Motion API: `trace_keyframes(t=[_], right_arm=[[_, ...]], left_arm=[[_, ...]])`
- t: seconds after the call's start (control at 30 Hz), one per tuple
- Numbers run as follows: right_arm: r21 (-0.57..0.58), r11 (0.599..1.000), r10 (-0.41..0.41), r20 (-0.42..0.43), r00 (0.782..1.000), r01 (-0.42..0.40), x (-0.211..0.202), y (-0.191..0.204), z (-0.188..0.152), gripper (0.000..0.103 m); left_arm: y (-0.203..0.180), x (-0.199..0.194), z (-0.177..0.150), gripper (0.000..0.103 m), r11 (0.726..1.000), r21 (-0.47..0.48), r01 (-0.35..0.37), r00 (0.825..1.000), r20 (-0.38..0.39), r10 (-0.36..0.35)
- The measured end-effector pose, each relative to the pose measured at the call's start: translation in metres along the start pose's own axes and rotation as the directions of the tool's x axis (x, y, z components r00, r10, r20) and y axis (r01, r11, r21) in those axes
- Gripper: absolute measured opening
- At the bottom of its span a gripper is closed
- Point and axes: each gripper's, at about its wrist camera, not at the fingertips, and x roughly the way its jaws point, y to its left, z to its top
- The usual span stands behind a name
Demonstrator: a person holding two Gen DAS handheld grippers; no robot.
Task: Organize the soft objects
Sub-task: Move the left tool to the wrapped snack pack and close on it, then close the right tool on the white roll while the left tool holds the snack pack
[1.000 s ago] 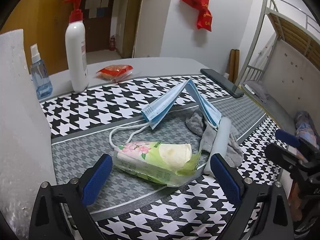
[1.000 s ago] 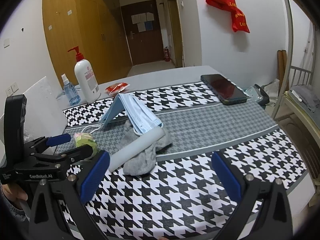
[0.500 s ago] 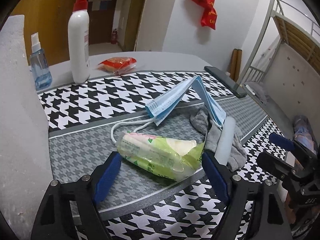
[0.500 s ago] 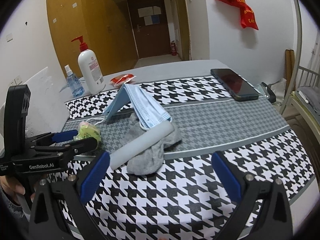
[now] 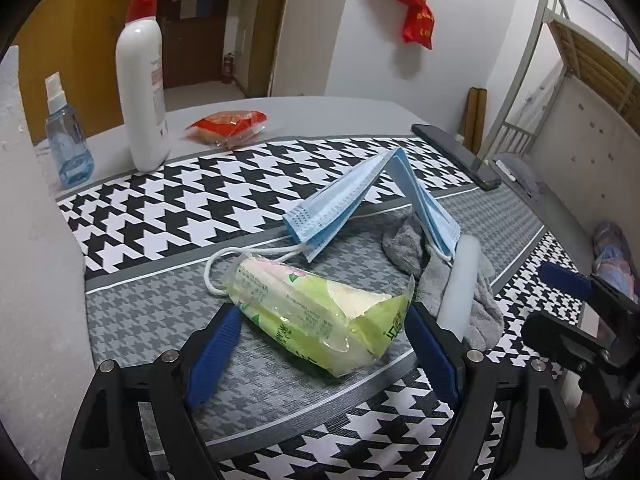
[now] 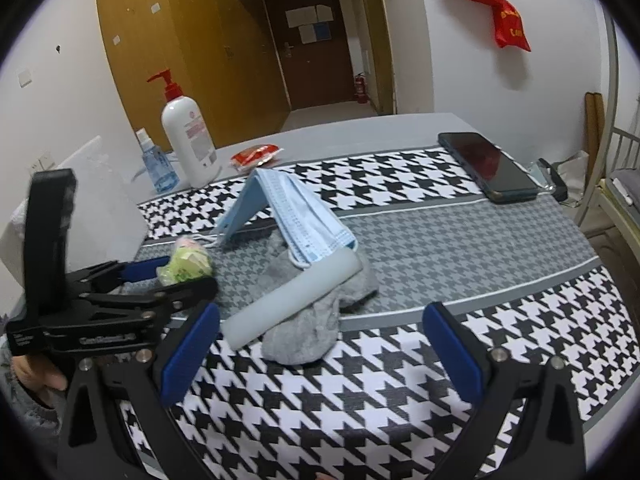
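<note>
A green tissue pack [image 5: 312,320] lies on the houndstooth table cloth [image 5: 224,184]. My left gripper [image 5: 322,316] is shut on it, one blue pad at each end. In the right wrist view the pack [image 6: 186,266] sits between the left gripper's [image 6: 184,276] fingers. Behind it, folded blue face masks [image 5: 360,196] stand like a tent, one end resting on a grey sock [image 5: 408,240] and a pale grey roll [image 5: 460,280]. My right gripper [image 6: 320,316] hangs open above the cloth just in front of the sock [image 6: 312,336] and roll [image 6: 288,300], holding nothing.
A white pump bottle [image 5: 140,92], a blue spray bottle [image 5: 68,148] and a red snack packet [image 5: 228,124] stand at the back left. A black phone [image 6: 488,168] lies at the back right. A white foam board [image 5: 32,240] rises along the left; a metal bed frame [image 5: 520,80] stands beyond the table.
My left gripper's jaws have narrowed from wide apart to touching both ends of the tissue pack, and it has come slightly closer. The right gripper has stayed open and nearly still.
</note>
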Motion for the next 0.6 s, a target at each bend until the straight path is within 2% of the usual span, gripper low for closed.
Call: trace_keyframes(t=[0.03, 0.07, 0.17, 0.27, 0.33, 0.57, 0.6], right_arm=[[0.0, 1.0, 0.011, 0.002, 1.0, -0.011, -0.001, 0.001, 0.0, 0.103], [0.0, 1.0, 0.017, 0.005, 1.0, -0.017, -0.001, 0.002, 0.0, 0.103], [0.0, 0.999, 0.04, -0.004, 0.999, -0.04, 0.002, 0.007, 0.0, 0.101], [-0.009, 0.998, 0.054, -0.02, 0.998, -0.055, 0.006, 0.012, 0.0, 0.09], [-0.012, 0.998, 0.059, -0.031, 0.998, -0.06, 0.009, 0.015, 0.001, 0.078], [-0.008, 0.998, 0.064, -0.049, 0.997, -0.065, 0.016, 0.021, 0.002, 0.061], [-0.007, 0.998, 0.061, -0.053, 0.997, -0.061, 0.017, 0.022, 0.002, 0.056]], left_arm=[[-0.001, 0.0, 0.0, 0.081, 1.0, 0.001, 0.005, 1.0, -0.001, -0.005], [0.0, 0.0, 0.0, 0.073, 1.0, 0.0, 0.01, 1.0, -0.002, -0.01], [0.001, 0.002, 0.0, 0.064, 1.0, -0.011, 0.022, 1.0, -0.005, -0.022], [0.002, 0.001, -0.001, 0.059, 0.999, -0.014, 0.032, 0.999, -0.004, -0.033], [0.003, -0.001, -0.002, 0.055, 0.999, -0.017, 0.037, 0.999, -0.002, -0.037], [0.009, -0.013, -0.007, 0.048, 0.999, -0.03, 0.039, 0.999, 0.032, -0.038], [0.009, -0.015, -0.008, 0.048, 0.999, -0.029, 0.042, 0.999, 0.034, -0.041]])
